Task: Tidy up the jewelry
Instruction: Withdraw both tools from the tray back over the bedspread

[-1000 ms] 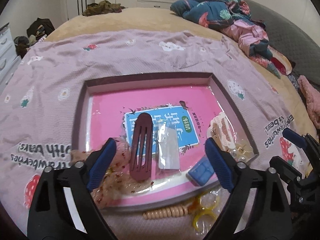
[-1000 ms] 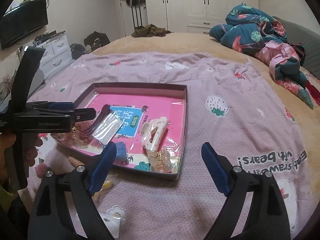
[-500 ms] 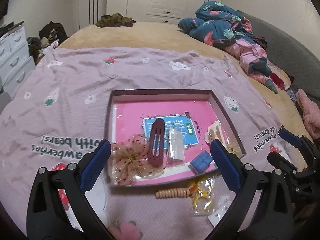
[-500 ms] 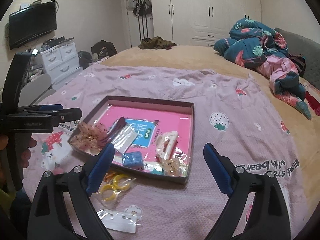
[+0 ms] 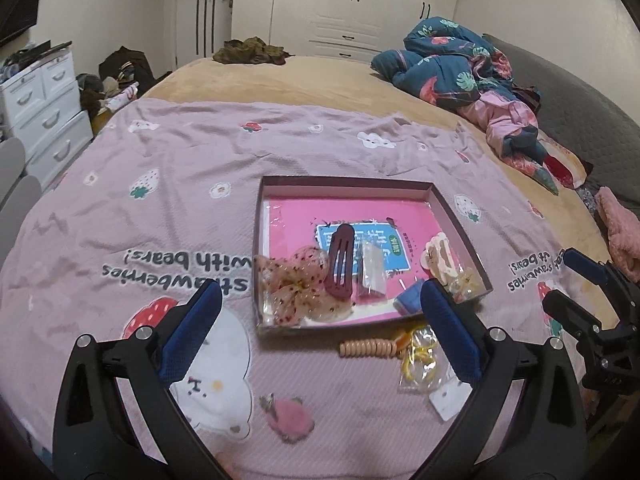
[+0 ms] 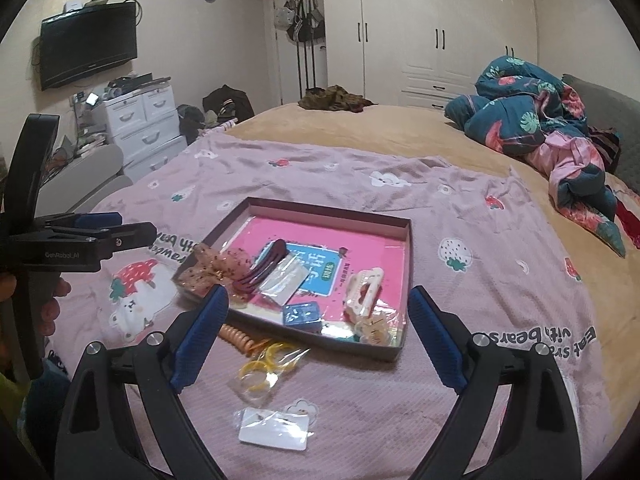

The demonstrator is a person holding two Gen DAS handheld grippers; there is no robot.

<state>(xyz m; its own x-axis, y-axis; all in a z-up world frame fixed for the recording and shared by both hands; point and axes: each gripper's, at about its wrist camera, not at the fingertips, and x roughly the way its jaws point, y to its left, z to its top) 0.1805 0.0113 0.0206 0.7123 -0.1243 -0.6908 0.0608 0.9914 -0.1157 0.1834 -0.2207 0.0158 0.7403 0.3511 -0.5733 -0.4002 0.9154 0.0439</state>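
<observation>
A shallow pink tray (image 5: 344, 184) (image 6: 406, 280) lies on the purple bedspread. It holds a lace bow (image 5: 298, 284), a maroon hair clip (image 5: 340, 260), a clear packet (image 5: 372, 264), a blue box (image 6: 302, 314) and a cream claw clip (image 6: 362, 292). In front of the tray lie a peach coil hair tie (image 5: 366, 348), a bag of yellow rings (image 6: 266, 366) and a white earring card (image 6: 274, 428). My left gripper (image 5: 320, 328) is open and empty, held back above the spread. My right gripper (image 6: 316, 340) is open and empty above the loose items.
A crumpled blue and pink duvet (image 5: 472, 80) lies at the bed's far right. White drawers (image 6: 136, 128) stand left of the bed, wardrobes (image 6: 440, 28) behind. The left gripper also shows at the left of the right wrist view (image 6: 80, 236).
Both grippers have pulled back and up from the tray, which now looks smaller and farther. The loose items in front of the tray have come into view. Both stay open.
</observation>
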